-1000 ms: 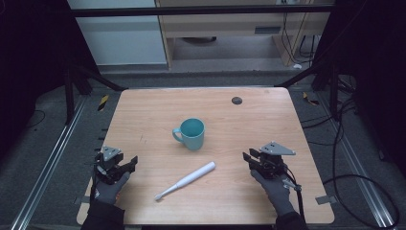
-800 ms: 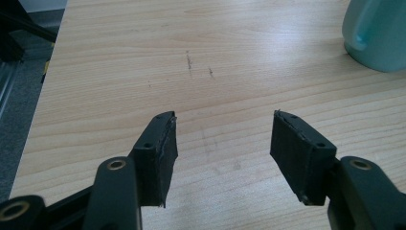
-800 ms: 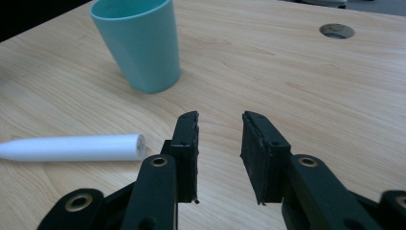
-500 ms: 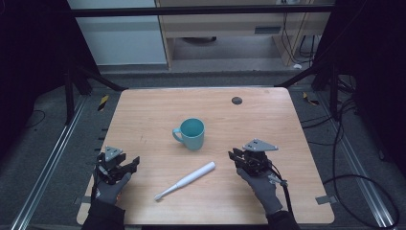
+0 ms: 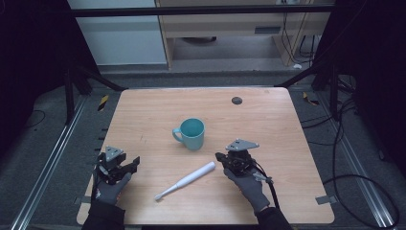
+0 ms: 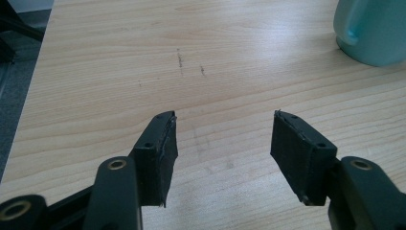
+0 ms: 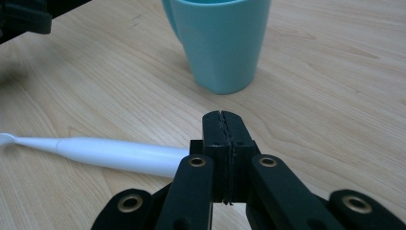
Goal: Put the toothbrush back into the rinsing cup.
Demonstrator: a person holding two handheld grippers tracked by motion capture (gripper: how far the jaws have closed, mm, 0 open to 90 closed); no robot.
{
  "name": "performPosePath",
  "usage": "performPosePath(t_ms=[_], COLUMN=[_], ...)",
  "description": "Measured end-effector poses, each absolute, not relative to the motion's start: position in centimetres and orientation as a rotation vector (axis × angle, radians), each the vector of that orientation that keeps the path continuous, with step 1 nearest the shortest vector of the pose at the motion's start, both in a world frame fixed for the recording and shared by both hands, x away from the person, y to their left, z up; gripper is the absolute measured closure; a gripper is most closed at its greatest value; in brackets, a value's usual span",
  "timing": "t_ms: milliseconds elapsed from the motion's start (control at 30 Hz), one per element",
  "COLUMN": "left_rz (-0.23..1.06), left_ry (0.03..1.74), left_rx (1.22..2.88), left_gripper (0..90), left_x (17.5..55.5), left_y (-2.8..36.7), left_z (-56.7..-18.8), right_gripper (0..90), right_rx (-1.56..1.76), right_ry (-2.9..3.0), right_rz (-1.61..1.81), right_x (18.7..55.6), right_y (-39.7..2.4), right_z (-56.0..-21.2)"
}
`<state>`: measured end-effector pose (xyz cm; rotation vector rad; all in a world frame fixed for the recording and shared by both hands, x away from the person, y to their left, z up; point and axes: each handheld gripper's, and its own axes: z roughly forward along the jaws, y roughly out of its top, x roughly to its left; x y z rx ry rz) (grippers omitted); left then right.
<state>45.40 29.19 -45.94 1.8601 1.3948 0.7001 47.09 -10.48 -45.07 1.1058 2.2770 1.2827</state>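
Across the lower middle of the high view, the table [image 5: 143, 110] carried a teal mug [image 5: 192, 133] near its centre and, below it, a white toothbrush [image 5: 187, 180] lying flat on the wood. The toothbrush's long axis ran on a diagonal in that frame, its thick handle end pointing to the upper right and its small bristle head to the lower left. The right gripper [image 5: 221, 157] sat just beside that handle end, to its right, with the mug above and a little to the left of it. In the right gripper view the toothbrush [image 7: 110, 154] stretched off to the left of the frame from behind the right gripper [image 7: 223, 120], whose jaws had just been closing and stood pressed flat together with nothing between them; the handle lay beside them, not in them. The mug [image 7: 221, 43] stood beyond, upright, apart from both. The left gripper [image 5: 134, 163] waited at the lower left of the high view, well apart from the bristle head, and in its own view the left gripper [image 6: 224, 136] had its jaws spread wide over bare wood. The right hand was plainly the nearer one, so, in my judgement, a pickup would fall to it: the jaws would need to part and swing left across the handle's axis.
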Motion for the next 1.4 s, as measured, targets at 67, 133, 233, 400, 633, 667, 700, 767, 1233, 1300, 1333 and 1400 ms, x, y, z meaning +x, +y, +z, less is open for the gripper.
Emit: performPosePath(t_ms=[67,133,233,400,633,667,700,767,1233,1300,1333,1400], left_rz=[0.701,0.694,0.699,0.705,0.692,0.693,0.698,0.701,0.675,0.672,0.673,0.673], left_ry=[1.399,1.4,1.399,1.388,1.392,1.394,1.397,1.397,1.382,1.384,1.385,1.387], left_rx=[1.862,1.865,1.862,1.856,1.863,1.864,1.863,1.86,1.858,1.854,1.852,1.846], left_gripper=[40.8,40.5,40.7,41.1,37.3,36.0,35.2,33.8,36.1,36.0,36.0,36.0], left_x=[45.4,45.5,45.4,45.3,45.5,45.5,45.5,45.5,45.4,45.4,45.4,45.4], left_y=[29.2,29.2,29.2,29.2,29.3,29.3,29.3,29.3,29.2,29.3,29.3,29.3], left_z=[-46.0,-46.1,-46.1,-46.0,-46.1,-46.1,-46.1,-46.0,-46.0,-46.0,-46.0,-45.9], right_gripper=[90.0,90.0,90.0,90.0,90.0,90.0,90.0,90.0,90.0,90.0,90.0,90.0], right_rx=[1.103,1.108,1.1,1.111,1.123,1.128,1.129,1.128,1.122,1.122,1.121,1.123], right_ry=[2.289,2.298,2.315,2.337,2.356,2.362,2.366,2.37,2.401,2.405,2.407,2.407], right_rz=[1.28,1.274,1.251,1.219,1.176,1.163,1.159,1.151,1.108,1.104,1.103,1.1], right_x=[47.3,47.5,47.9,48.5,49.2,49.3,49.4,49.5,49.3,49.2,49.2,49.1], right_y=[-10.0,-9.5,-8.8,-8.0,-7.4,-7.3,-7.2,-7.2,-7.2,-7.2,-7.3,-7.3], right_z=[-45.2,-45.4,-45.9,-46.8,-47.6,-47.8,-47.9,-48.0,-48.2,-48.2,-48.2,-48.3])
